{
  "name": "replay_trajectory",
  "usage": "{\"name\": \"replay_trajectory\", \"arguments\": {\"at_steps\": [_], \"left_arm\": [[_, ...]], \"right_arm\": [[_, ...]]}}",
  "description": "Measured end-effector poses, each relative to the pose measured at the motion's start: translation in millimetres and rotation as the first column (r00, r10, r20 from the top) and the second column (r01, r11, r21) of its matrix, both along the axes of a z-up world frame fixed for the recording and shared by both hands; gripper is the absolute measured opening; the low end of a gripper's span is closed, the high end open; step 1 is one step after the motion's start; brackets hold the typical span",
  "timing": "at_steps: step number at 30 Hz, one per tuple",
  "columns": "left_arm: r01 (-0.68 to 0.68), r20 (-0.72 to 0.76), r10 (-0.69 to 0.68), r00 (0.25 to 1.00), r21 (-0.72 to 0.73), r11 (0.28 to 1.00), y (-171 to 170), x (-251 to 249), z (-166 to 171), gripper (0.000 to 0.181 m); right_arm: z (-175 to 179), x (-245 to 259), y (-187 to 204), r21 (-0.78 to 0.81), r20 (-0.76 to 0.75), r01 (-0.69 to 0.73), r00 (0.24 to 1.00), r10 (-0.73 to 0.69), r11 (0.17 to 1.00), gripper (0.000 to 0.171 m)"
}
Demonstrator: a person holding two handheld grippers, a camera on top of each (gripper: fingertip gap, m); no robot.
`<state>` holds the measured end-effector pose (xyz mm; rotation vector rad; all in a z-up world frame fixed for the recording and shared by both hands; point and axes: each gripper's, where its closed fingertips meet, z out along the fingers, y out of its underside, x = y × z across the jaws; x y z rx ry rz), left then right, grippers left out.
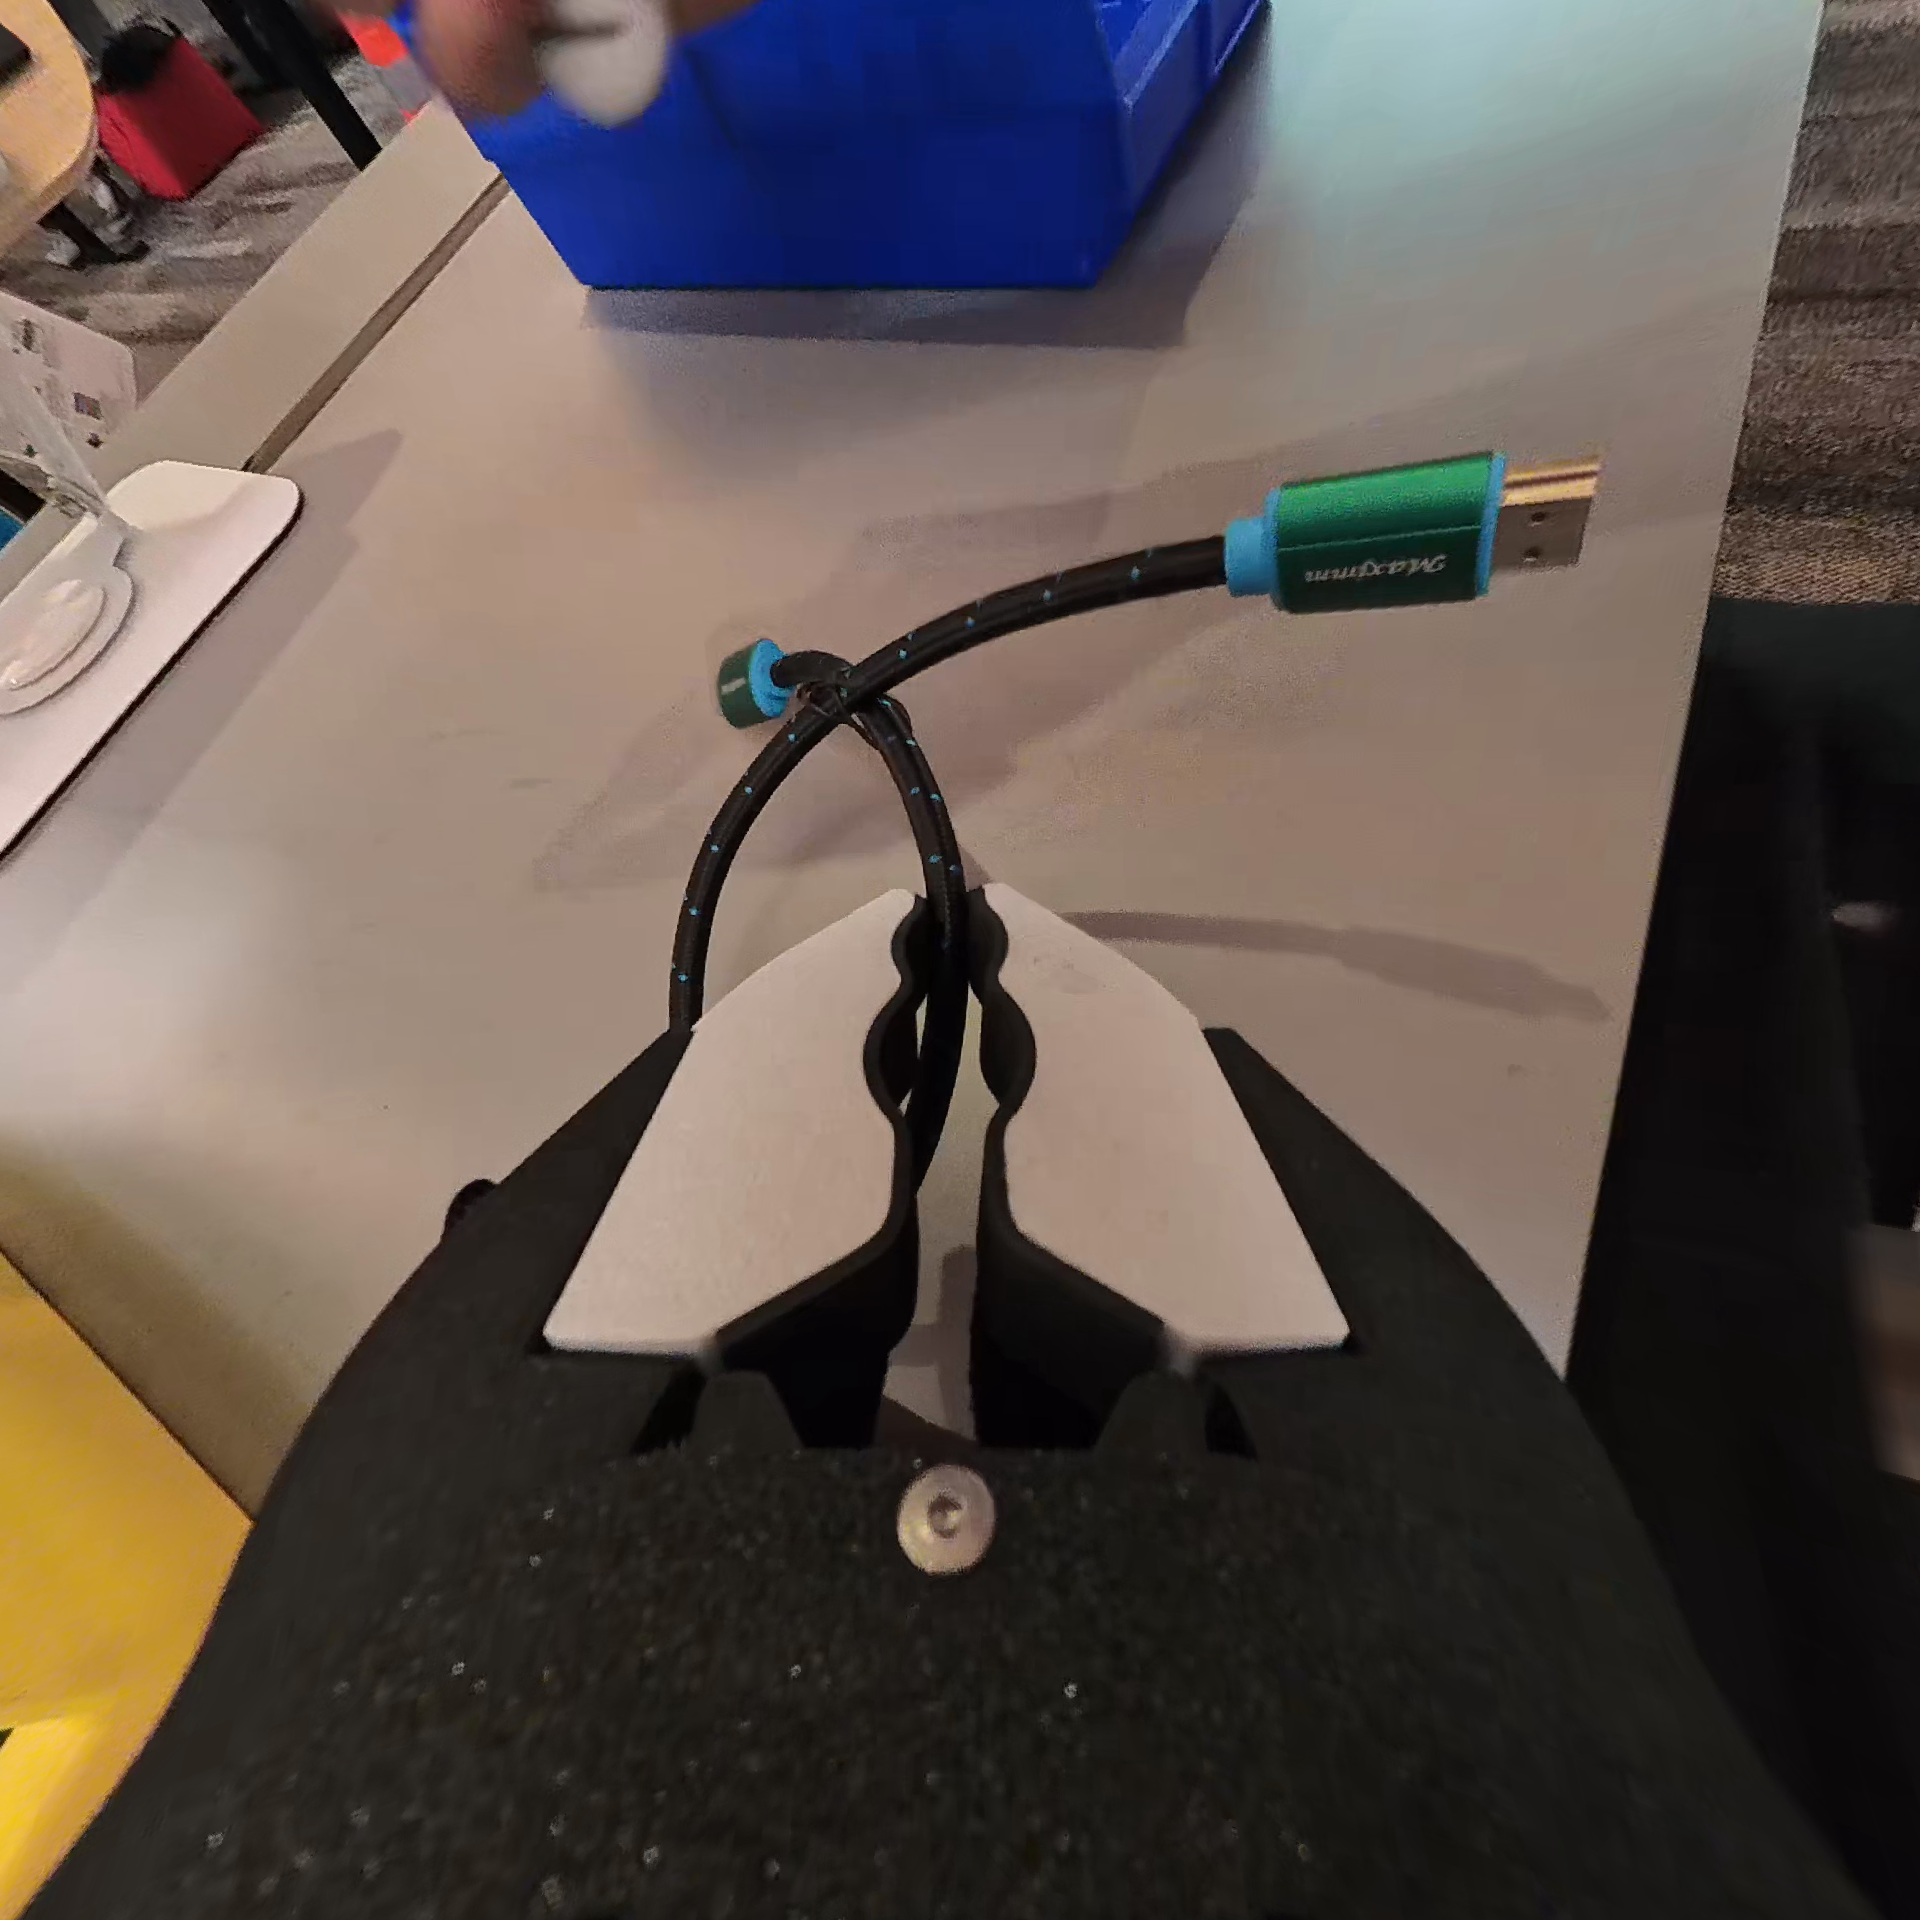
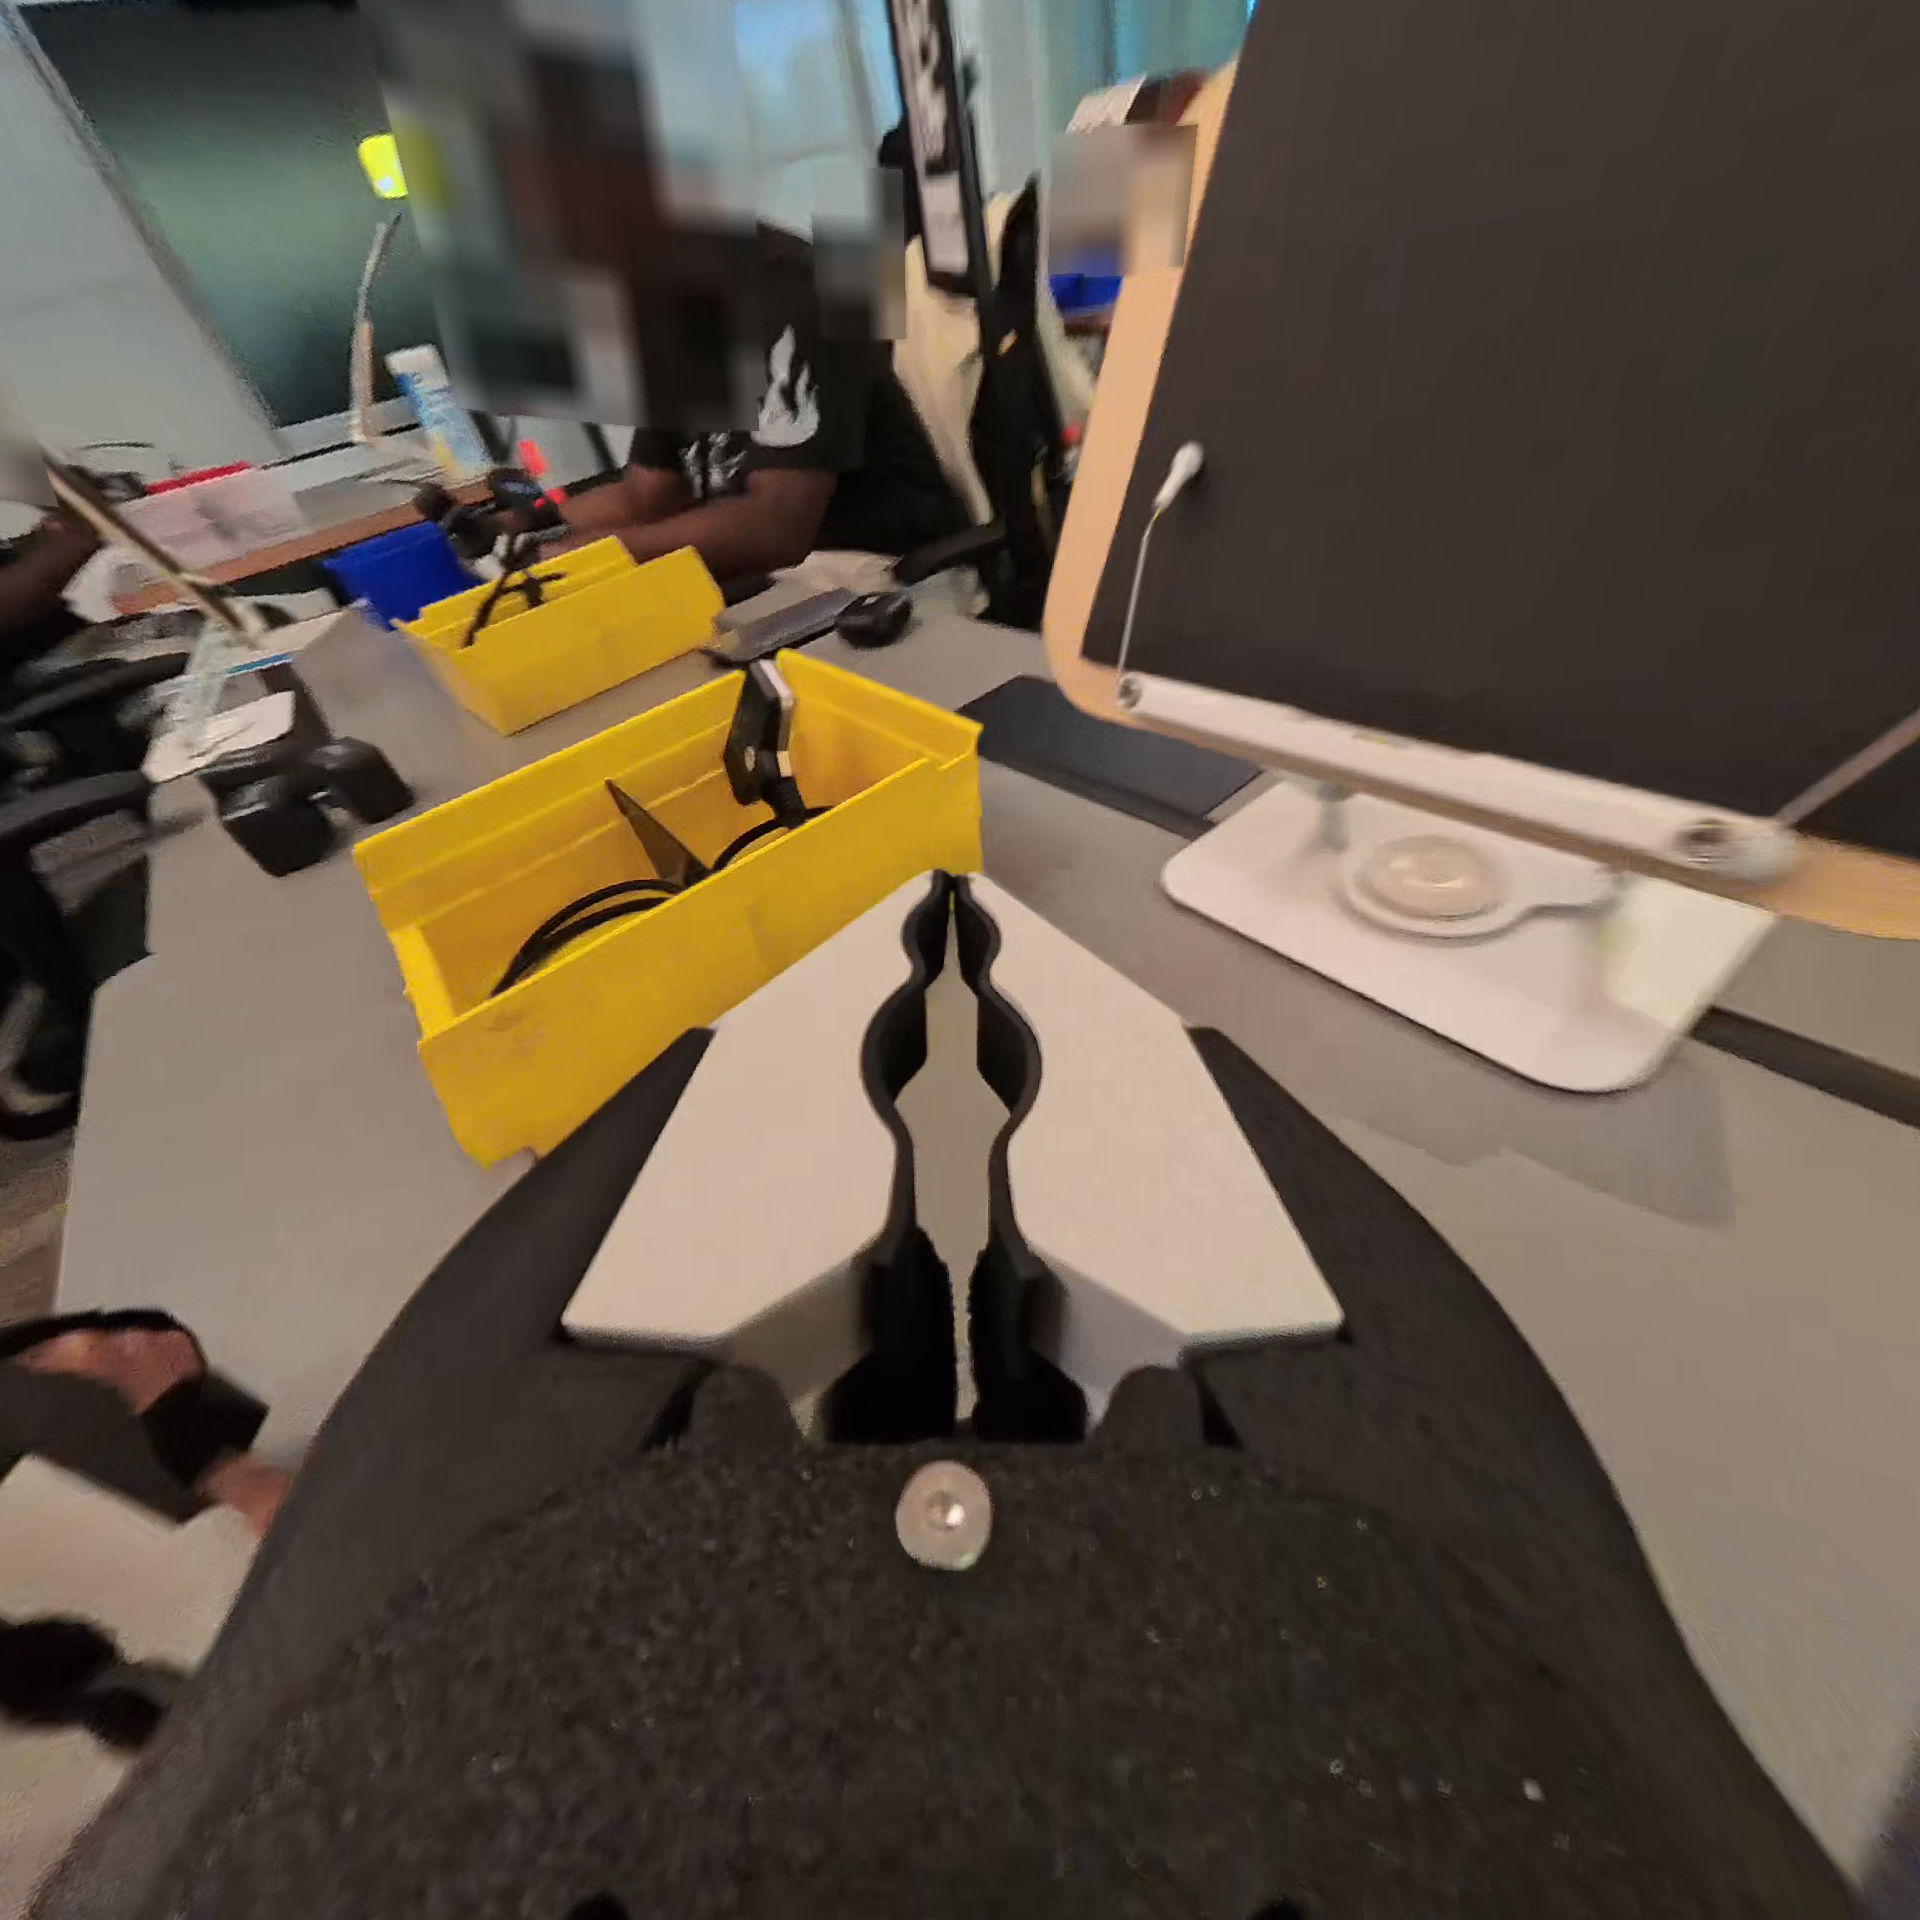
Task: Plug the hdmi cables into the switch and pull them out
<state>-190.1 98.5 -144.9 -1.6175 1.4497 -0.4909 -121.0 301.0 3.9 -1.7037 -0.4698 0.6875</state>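
My right tool point(image 2: 951, 894) hangs over the grey table point(image 2: 260, 1174), its fingertips pressed together on nothing. Just beyond them sits a yellow bin point(image 2: 582, 1049) holding black cables point(image 2: 582, 914), possibly with a plug standing up. A white stand point(image 2: 1455, 935) lies right.

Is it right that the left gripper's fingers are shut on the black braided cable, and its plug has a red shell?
Not quite. In the left wrist view the left gripper is indeed shut on the black braided cable, but the plug has a green shell with a light blue collar, not red.
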Motion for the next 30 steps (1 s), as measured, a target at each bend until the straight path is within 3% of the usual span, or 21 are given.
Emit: {"name": "replay_trajectory", "arguments": {"at_steps": [1, 3, 6, 8, 13, 17, 19, 25, 28, 30], "left_arm": [[0.004, -0.003, -0.004, 1.000, 0.003, 1.000, 0, 0, -1, 0.006], [0.014, -0.006, -0.014, 1.000, 0.003, 1.000, -2, -1, -2, 0.006], [0.022, -0.012, -0.022, 1.000, 0.007, 1.000, -2, -3, -4, 0.006], [0.019, -0.016, -0.019, 1.000, 0.010, 1.000, -1, -5, -5, 0.006], [0.023, -0.020, -0.023, 1.000, 0.012, 1.000, 0, -15, -8, 0.006], [0.005, -0.015, -0.005, 1.000, 0.000, 1.000, 4, -24, -8, 0.006], [-0.003, -0.009, 0.003, 1.000, -0.011, 1.000, 5, -27, -8, 0.006], [-0.019, -0.001, 0.019, 1.000, -0.021, 1.000, 9, -29, -7, 0.006], [-0.052, 0.014, 0.052, 0.999, -0.023, 0.998, 14, -31, -4, 0.006], [-0.081, 0.026, 0.082, 0.996, -0.030, 0.996, 18, -34, -2, 0.006]], "right_arm": [[-8, -8, 20, -0.027, -0.013, -0.012, 1.000, 0.012, 1.000, 0.000], [-29, -25, 60, -0.104, -0.042, -0.028, 0.999, 0.024, 0.994, 0.000], [-55, -77, 94, -0.175, -0.134, -0.163, 0.981, 0.141, 0.971, 0.000], [-79, -107, 115, -0.193, -0.098, -0.180, 0.982, 0.163, 0.965, 0.000], [-138, -136, 167, -0.244, 0.145, -0.065, 0.984, 0.103, 0.968, 0.000], [-174, -120, 189, -0.189, 0.457, 0.049, 0.889, 0.044, 0.981, 0.000], [-188, -113, 189, -0.224, 0.530, 0.066, 0.846, 0.064, 0.972, 0.002], [-180, -101, 180, -0.261, 0.510, 0.073, 0.857, 0.073, 0.963, 0.020], [-152, -88, 145, -0.217, 0.485, 0.045, 0.872, 0.068, 0.975, 0.026], [-130, -80, 97, -0.197, 0.443, -0.017, 0.891, 0.104, 0.980, 0.028]]}}
